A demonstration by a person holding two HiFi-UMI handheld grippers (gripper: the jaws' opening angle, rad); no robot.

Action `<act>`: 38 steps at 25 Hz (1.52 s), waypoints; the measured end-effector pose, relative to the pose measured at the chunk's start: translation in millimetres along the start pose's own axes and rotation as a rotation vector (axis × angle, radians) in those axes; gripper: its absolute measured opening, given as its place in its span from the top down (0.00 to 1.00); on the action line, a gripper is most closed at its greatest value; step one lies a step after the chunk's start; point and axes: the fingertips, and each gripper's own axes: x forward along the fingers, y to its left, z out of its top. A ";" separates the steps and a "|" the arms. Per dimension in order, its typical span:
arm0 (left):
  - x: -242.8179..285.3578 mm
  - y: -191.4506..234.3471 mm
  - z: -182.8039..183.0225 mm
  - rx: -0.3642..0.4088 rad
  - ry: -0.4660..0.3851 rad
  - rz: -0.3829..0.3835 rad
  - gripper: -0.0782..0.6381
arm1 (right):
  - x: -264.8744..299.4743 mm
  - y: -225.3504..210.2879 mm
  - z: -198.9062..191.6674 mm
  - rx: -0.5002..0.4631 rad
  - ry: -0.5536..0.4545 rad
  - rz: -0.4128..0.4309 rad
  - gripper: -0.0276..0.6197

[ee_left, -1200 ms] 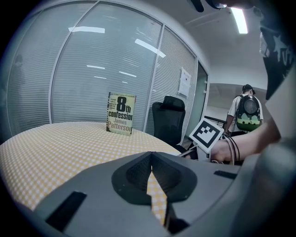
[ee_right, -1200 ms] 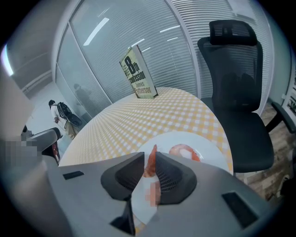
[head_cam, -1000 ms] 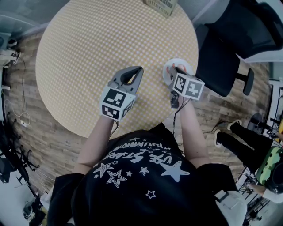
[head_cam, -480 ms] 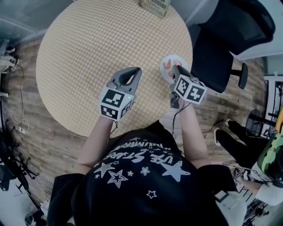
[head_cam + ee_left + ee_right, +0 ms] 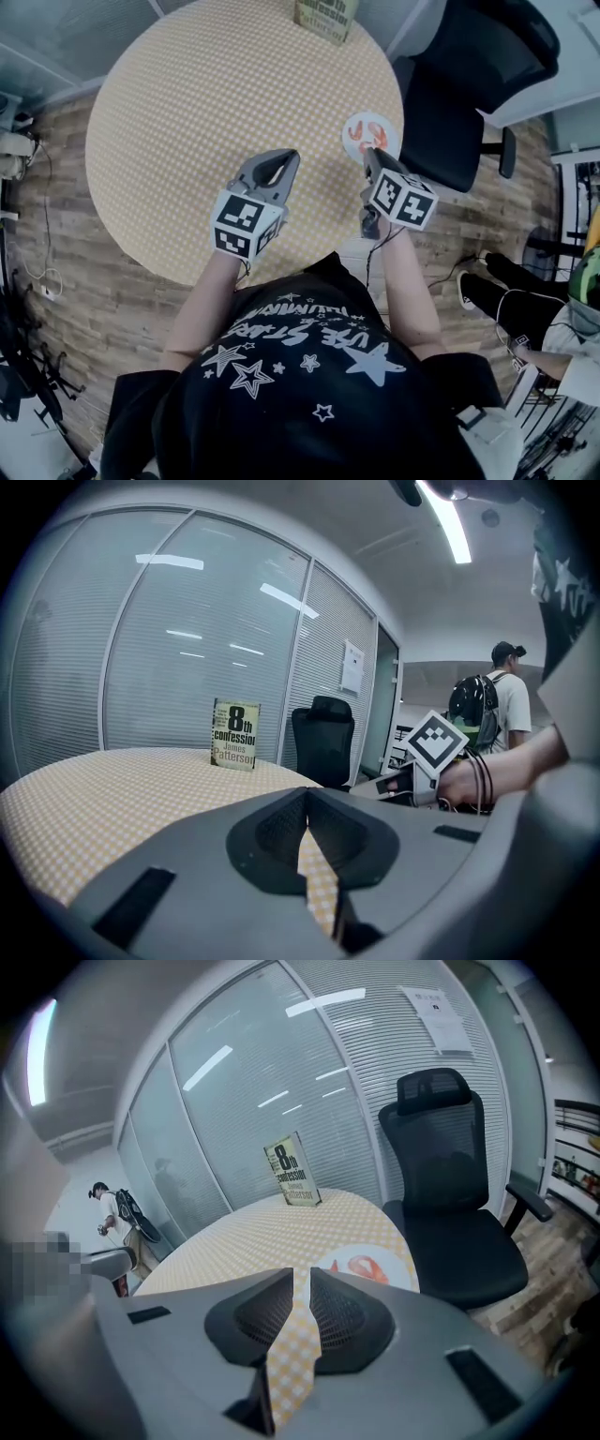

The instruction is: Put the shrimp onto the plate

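Orange shrimp (image 5: 367, 1267) already lies on the white plate (image 5: 397, 1281) at the far right edge of the checked table (image 5: 206, 103), just beyond the tips of my right gripper (image 5: 298, 1277) and slightly to its right; I cannot make out its long axis. That gripper is by far the nearer one, its jaws a narrow slit apart with only tablecloth between them. My left gripper (image 5: 306, 797) hovers well to the left, jaw tips together and empty.
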 end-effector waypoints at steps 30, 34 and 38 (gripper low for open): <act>-103.2 -17.9 -8.2 0.076 -0.065 -0.156 0.88 | -106.0 87.3 -43.6 0.055 -0.171 -0.005 0.87; -108.0 -26.0 -8.5 0.086 -0.058 -0.151 0.88 | -112.0 95.8 -48.1 0.039 -0.170 0.035 0.87; -112.4 -44.5 -14.5 0.092 -0.040 -0.154 0.88 | -130.0 97.6 -71.4 0.059 -0.151 0.067 0.87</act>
